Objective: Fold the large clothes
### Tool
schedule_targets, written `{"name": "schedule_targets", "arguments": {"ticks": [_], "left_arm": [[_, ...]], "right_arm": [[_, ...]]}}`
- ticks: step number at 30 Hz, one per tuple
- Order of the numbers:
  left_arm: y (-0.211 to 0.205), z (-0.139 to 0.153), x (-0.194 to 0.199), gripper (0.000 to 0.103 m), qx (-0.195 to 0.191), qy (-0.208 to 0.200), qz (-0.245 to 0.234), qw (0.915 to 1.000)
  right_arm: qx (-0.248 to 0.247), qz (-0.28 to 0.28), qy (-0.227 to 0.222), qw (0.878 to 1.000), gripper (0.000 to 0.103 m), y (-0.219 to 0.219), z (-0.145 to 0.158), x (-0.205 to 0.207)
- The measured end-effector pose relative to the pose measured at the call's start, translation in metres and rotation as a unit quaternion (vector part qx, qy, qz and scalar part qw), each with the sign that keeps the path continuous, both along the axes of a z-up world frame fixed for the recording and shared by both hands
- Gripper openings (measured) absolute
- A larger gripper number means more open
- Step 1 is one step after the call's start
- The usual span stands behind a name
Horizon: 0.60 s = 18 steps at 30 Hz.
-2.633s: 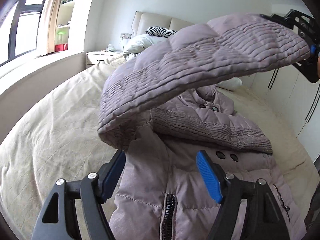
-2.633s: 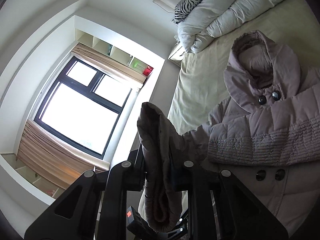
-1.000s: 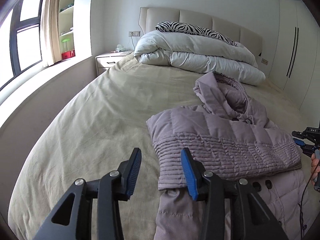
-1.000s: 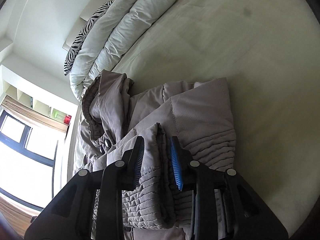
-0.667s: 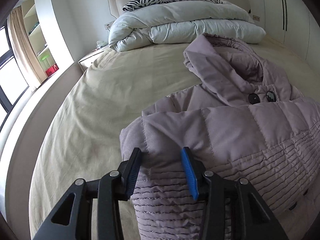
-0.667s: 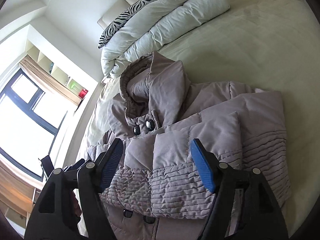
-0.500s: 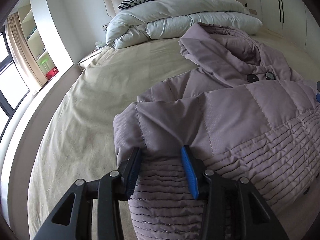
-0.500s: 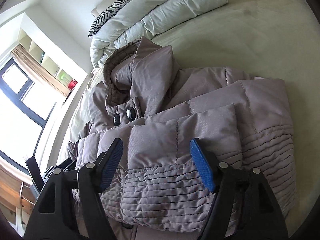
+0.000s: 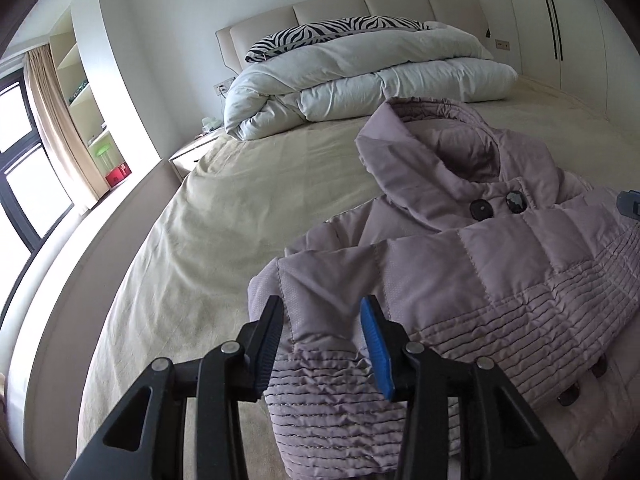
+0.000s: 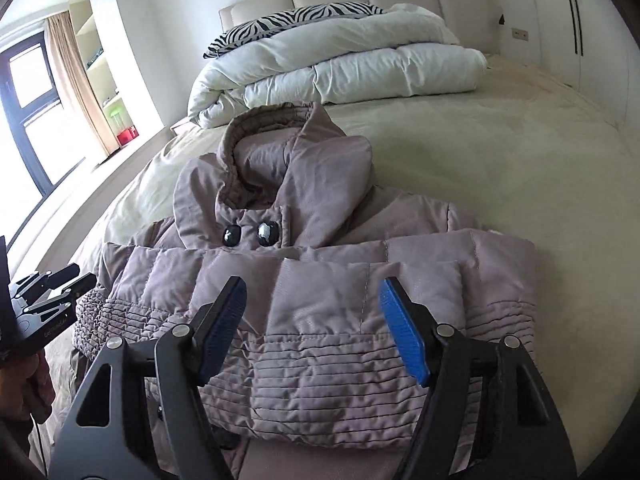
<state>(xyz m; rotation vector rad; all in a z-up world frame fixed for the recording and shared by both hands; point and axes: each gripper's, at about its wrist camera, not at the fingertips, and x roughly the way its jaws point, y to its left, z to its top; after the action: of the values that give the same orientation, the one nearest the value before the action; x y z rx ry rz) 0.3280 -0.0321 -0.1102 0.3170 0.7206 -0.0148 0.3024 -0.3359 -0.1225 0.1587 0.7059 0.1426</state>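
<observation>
Puffer jacket (image 9: 492,264) lies front-up on the beige bed (image 9: 224,216), on the half nearer me. Its long axis runs from my end toward the headboard (image 9: 348,16); the hood (image 9: 452,152) points at the headboard, the hem end drops out of view below both cameras. Both sleeves are folded crosswise over the chest, so the ribbed cuff bands run across the body axis, just below the two dark collar buttons (image 10: 248,236).

Left gripper (image 9: 320,344): jaws part-way apart, straddling the sleeve fold at the jacket's left edge. Fabric sits between the blue pads (image 9: 376,344); I cannot tell whether they pinch it or only flank it.

Right gripper (image 10: 312,328): jaws spread wide, hovering over the folded sleeve near the jacket's right side, pads clear of the cloth.

Rolled white duvet (image 10: 340,68) and a zebra pillow (image 10: 292,16) sit at the headboard, well apart from the hood.
</observation>
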Motion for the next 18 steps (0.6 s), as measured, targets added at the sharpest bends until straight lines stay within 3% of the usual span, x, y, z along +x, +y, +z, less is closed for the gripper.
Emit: {"name": "schedule_targets", "arguments": {"ticks": [2,4,6,10,18], "left_arm": [[-0.018,-0.008,0.006,0.045,0.016,0.010,-0.022,0.9996],[-0.027,-0.029,0.016,0.045,0.019,0.043,-0.025,0.9986],[-0.030,-0.046,0.014,0.043,0.019,0.048,-0.020,0.9985],[-0.035,-0.059,0.006,0.043,0.038,0.034,-0.019,0.9985],[-0.041,-0.069,-0.005,0.042,0.066,0.005,-0.017,0.9976]], "right_arm": [[-0.016,0.013,0.003,1.000,0.068,0.011,0.003,0.001],[-0.034,0.016,0.037,0.999,0.068,0.020,-0.009,0.008],[-0.049,0.014,0.083,0.995,0.069,0.021,-0.034,0.013],[-0.116,0.034,0.045,0.992,0.069,0.032,-0.053,-0.002],[-0.137,0.032,0.040,0.989,0.072,0.035,-0.059,0.001]]}}
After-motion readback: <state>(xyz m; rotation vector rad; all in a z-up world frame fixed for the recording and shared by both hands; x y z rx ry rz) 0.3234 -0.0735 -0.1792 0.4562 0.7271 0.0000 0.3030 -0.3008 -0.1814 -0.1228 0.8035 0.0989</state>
